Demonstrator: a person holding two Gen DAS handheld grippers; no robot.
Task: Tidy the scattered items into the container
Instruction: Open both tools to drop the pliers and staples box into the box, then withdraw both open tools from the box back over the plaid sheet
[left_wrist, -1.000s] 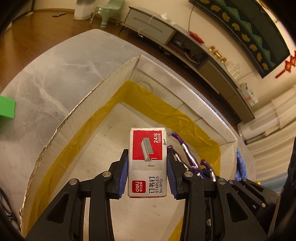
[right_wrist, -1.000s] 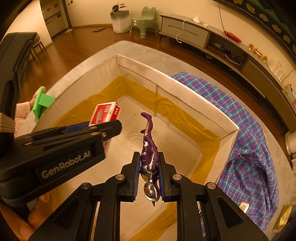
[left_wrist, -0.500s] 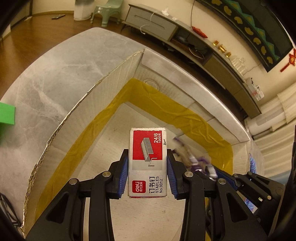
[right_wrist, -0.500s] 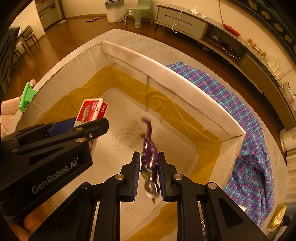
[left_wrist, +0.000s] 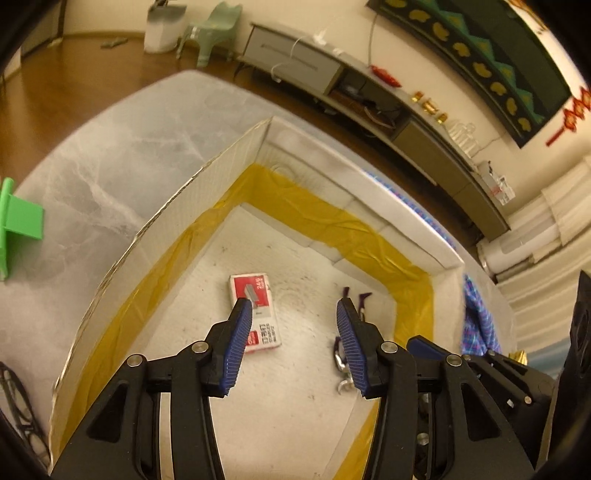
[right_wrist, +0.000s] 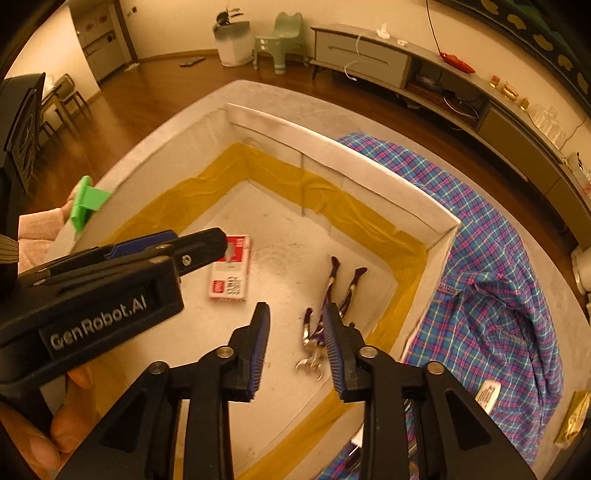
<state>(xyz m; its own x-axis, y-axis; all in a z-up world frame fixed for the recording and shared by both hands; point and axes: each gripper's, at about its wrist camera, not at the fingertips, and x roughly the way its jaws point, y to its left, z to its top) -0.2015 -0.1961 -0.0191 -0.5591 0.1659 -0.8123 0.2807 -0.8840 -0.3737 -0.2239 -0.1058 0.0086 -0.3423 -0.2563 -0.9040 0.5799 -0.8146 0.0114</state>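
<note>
Both grippers hang over the cardboard box (left_wrist: 177, 206) with their jaws apart and nothing between them, having just been opening. Past the left gripper (left_wrist: 293, 314), the staple box (left_wrist: 258, 314) lies flat on the box floor at about 11 o'clock. Just past the right gripper (right_wrist: 297, 314), at 1 o'clock, lie the purple pliers (right_wrist: 341, 286).

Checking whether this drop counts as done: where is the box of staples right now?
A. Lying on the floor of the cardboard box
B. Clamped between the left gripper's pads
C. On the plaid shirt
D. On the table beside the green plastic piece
A: the box of staples lies flat on the floor of the cardboard box, and the left gripper above it has open, empty jaws.
</note>
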